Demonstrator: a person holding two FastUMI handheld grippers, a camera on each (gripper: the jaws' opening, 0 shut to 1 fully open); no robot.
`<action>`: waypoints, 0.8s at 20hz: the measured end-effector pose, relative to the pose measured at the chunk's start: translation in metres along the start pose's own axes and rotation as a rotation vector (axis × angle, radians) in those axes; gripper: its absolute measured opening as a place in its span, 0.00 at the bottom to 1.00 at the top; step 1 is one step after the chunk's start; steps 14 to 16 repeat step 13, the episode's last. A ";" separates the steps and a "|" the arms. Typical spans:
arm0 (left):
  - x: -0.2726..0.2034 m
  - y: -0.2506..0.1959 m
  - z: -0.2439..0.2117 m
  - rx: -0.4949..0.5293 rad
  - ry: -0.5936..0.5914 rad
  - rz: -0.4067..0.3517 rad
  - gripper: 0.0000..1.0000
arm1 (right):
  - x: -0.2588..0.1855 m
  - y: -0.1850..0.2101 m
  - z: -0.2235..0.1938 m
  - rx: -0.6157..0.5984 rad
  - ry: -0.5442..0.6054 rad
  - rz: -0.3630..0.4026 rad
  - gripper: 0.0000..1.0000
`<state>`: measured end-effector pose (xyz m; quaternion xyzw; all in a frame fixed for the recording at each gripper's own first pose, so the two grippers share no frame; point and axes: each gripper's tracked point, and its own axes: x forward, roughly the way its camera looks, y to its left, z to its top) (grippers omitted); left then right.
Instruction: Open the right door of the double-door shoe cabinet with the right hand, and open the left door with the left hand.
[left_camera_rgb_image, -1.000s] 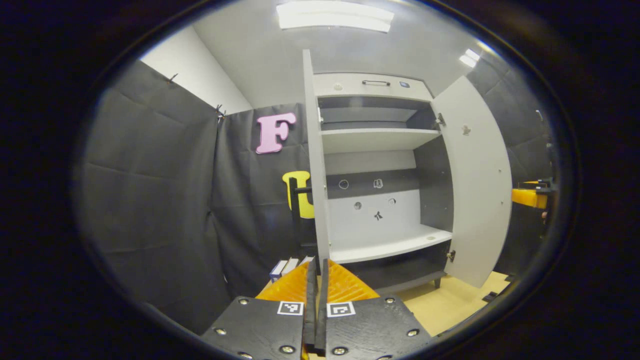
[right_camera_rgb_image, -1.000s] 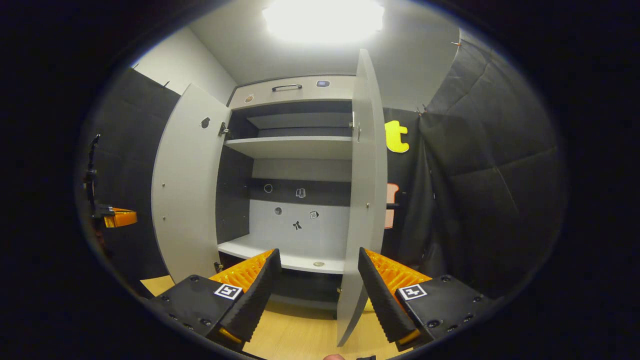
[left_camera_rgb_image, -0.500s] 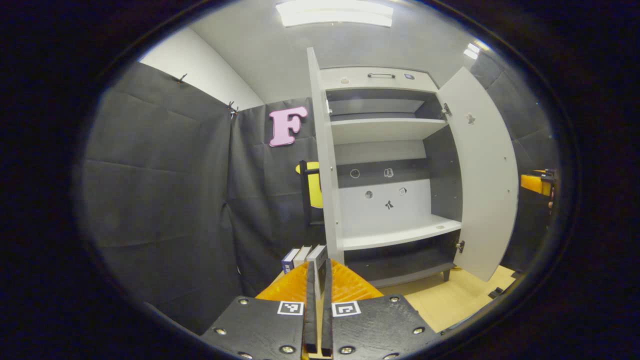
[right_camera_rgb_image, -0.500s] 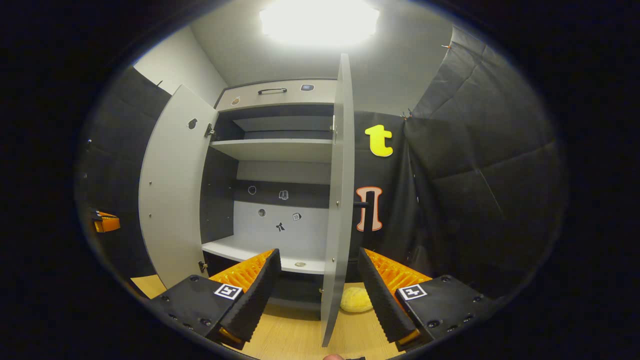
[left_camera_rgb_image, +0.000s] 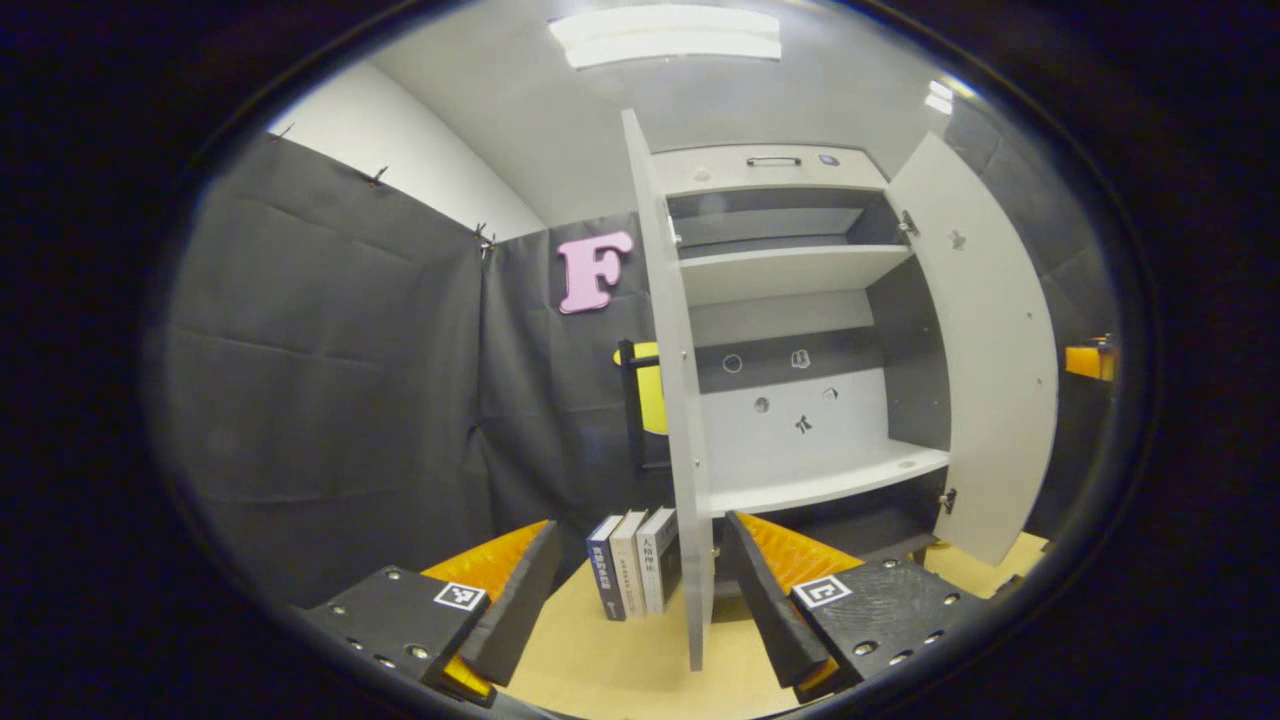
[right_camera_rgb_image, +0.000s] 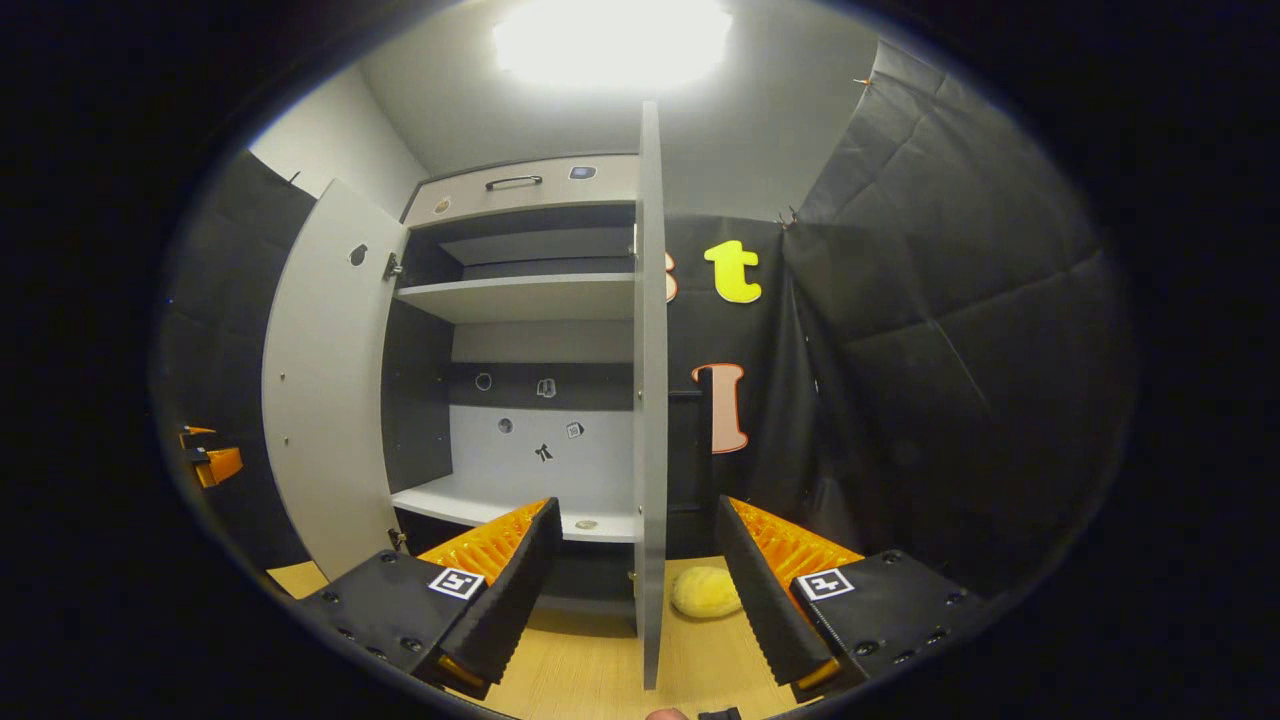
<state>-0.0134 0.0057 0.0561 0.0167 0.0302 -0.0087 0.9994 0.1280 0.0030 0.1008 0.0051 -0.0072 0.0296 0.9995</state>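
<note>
The shoe cabinet (left_camera_rgb_image: 790, 330) stands with both doors swung out. In the left gripper view the left door (left_camera_rgb_image: 680, 400) is seen edge-on, running down between the fingers of the left gripper (left_camera_rgb_image: 640, 600), whose jaws are spread wide; neither finger touches the door's edge. The right door (left_camera_rgb_image: 985, 350) stands open at the far side, turned well away from the cabinet front.

In the right gripper view the right door (right_camera_rgb_image: 650, 400) is likewise edge-on, and its lower edge falls between the widely parted fingers of the right gripper (right_camera_rgb_image: 635, 600), which hold nothing and stand clear of the panel on both sides.

Inside the cabinet, an upper shelf (left_camera_rgb_image: 790, 270) and a lower shelf (left_camera_rgb_image: 830, 480) are bare but for a small round spot on the lower one (right_camera_rgb_image: 587, 523); small stickers dot the back panel (right_camera_rgb_image: 540, 440).

On the wooden floor (left_camera_rgb_image: 620, 660), three books (left_camera_rgb_image: 635, 562) stand upright just beside the left door, behind it. A yellow sponge-like lump (right_camera_rgb_image: 705, 592) lies on the floor just beyond the right door. Black cloth walls (left_camera_rgb_image: 320, 380) close the booth on either side.
</note>
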 end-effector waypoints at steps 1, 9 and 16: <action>0.001 0.003 0.000 -0.005 -0.001 0.009 0.95 | 0.000 0.000 0.000 0.000 0.000 -0.003 0.97; 0.002 0.017 0.000 -0.042 -0.010 0.062 0.95 | 0.000 -0.004 0.000 -0.013 0.001 -0.011 0.98; 0.003 0.017 0.000 -0.035 -0.013 0.068 0.95 | 0.001 -0.004 -0.001 -0.005 0.003 -0.017 0.98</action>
